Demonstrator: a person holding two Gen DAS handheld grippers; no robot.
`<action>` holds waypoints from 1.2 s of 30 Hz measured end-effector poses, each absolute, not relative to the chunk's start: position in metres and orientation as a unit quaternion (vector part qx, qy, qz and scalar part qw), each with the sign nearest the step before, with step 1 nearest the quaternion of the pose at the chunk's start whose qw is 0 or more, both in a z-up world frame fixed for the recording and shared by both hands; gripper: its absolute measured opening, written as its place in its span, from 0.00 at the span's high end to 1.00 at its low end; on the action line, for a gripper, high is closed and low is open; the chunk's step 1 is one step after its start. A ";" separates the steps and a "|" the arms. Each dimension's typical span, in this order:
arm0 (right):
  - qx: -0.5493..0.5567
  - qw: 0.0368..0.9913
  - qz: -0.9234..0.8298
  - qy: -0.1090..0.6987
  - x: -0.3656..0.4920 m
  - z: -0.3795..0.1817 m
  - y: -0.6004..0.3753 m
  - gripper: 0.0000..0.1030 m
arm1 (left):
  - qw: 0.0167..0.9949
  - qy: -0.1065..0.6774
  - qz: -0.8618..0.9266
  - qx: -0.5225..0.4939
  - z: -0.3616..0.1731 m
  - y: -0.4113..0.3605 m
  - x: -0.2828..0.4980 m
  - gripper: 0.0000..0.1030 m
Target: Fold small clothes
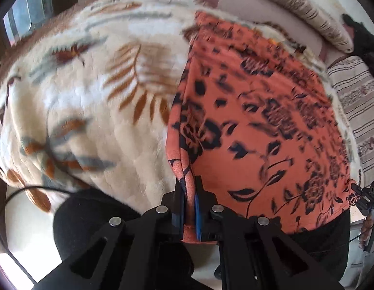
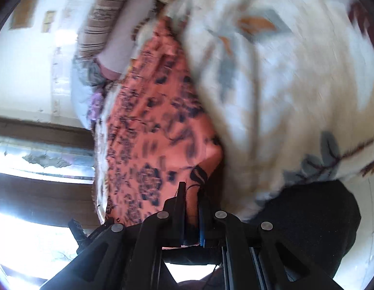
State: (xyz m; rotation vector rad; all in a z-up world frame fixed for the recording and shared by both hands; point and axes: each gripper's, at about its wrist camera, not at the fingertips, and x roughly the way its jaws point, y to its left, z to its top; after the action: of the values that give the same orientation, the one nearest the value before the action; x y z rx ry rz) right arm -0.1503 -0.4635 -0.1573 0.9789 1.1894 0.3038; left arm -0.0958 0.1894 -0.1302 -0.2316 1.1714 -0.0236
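Note:
An orange garment with a black flower print (image 1: 259,120) lies spread on a cream fleece blanket (image 1: 90,96). My left gripper (image 1: 190,186) is shut on the garment's near left corner. My right gripper (image 2: 191,193) is shut on the garment's other near corner; the garment (image 2: 150,125) stretches away from it, blurred. In the left wrist view the right gripper (image 1: 363,198) shows at the garment's right edge.
Striped pillows (image 1: 295,4) and a striped cover (image 1: 356,101) lie at the far right of the bed. A dark object (image 1: 363,41) sits by the pillows. The person's black-clad legs (image 1: 95,222) are at the bed's near edge. A window (image 2: 41,159) is to the left.

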 end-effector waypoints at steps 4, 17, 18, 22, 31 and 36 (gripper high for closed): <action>0.457 0.701 0.141 0.529 -0.156 -0.156 -0.464 0.92 | 0.835 0.539 -0.018 -0.108 -0.118 0.188 -0.097 0.93; 0.432 0.707 0.208 0.519 -0.048 -0.096 -0.462 0.92 | 0.850 0.509 -0.098 -0.096 -0.044 0.174 0.012 0.94; 0.430 0.717 0.219 0.504 -0.023 -0.084 -0.462 0.92 | 0.862 0.490 -0.101 -0.087 -0.031 0.171 0.032 0.94; 0.414 0.763 0.213 0.449 0.064 -0.060 -0.461 0.92 | 0.892 0.435 -0.082 -0.089 -0.015 0.168 0.105 0.94; 0.427 0.729 0.128 0.519 0.118 -0.164 -0.443 0.93 | 0.862 0.503 -0.034 -0.059 -0.114 0.161 0.173 0.94; 0.391 0.770 0.157 0.478 0.137 -0.099 -0.444 0.93 | 0.889 0.446 -0.064 -0.085 -0.057 0.169 0.188 0.94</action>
State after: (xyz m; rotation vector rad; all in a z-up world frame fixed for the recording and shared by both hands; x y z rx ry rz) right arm 0.1369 -0.4437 -0.0989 0.8488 1.0375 0.3396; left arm 0.1878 0.1687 -0.0573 -0.1761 0.9262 -0.1332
